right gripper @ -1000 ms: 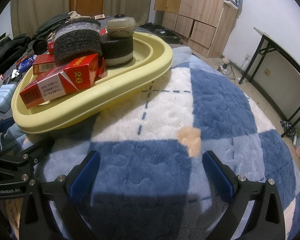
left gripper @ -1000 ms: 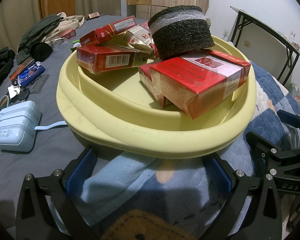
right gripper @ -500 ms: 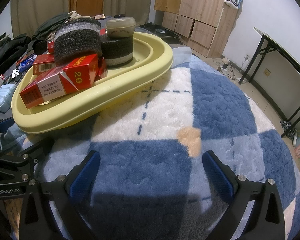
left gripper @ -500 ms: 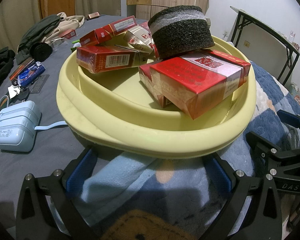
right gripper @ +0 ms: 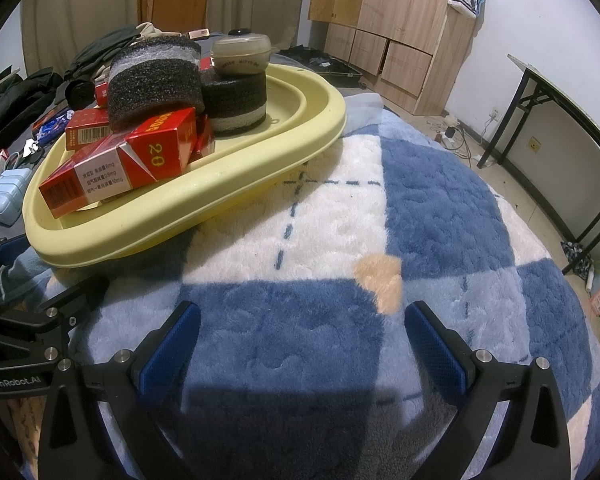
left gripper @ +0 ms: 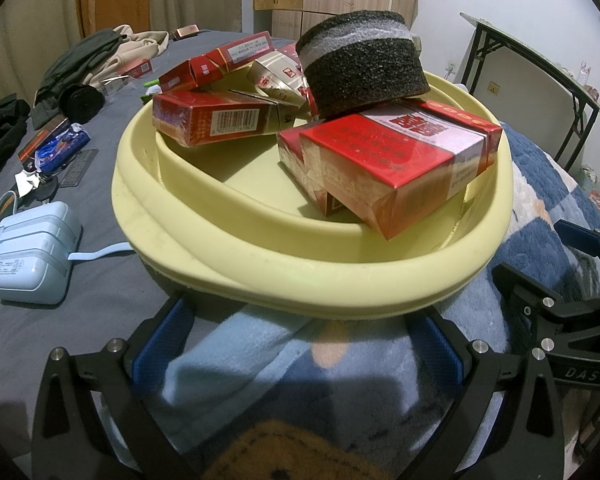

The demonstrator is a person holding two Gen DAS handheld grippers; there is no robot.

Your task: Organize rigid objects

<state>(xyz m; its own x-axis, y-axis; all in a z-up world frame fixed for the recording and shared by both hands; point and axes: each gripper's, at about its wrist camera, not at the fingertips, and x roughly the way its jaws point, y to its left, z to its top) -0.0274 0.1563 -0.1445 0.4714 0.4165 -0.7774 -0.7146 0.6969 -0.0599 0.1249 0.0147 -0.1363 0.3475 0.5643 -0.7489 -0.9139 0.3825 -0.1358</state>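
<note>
Ahead of the left gripper (left gripper: 300,334), the yellow basin (left gripper: 260,264) is smooth, matt plastic or silicone with a soft sheen. Inside it, the red cartons (left gripper: 396,160) are glossy printed cardboard under clear film. The foam rolls (left gripper: 364,68) are coarse, porous and matt, dark grey with a paler band. The small lidded jar (right gripper: 240,56) appears semi-gloss plastic. Beneath both grippers, the blanket (right gripper: 440,208) is plush, deep-pile fleece. The right gripper (right gripper: 302,340) has matt black plastic arms, bright metal screws and textured blue pads (right gripper: 434,344). The cabinet (right gripper: 396,8) beyond is unfinished-looking wood board.
</note>
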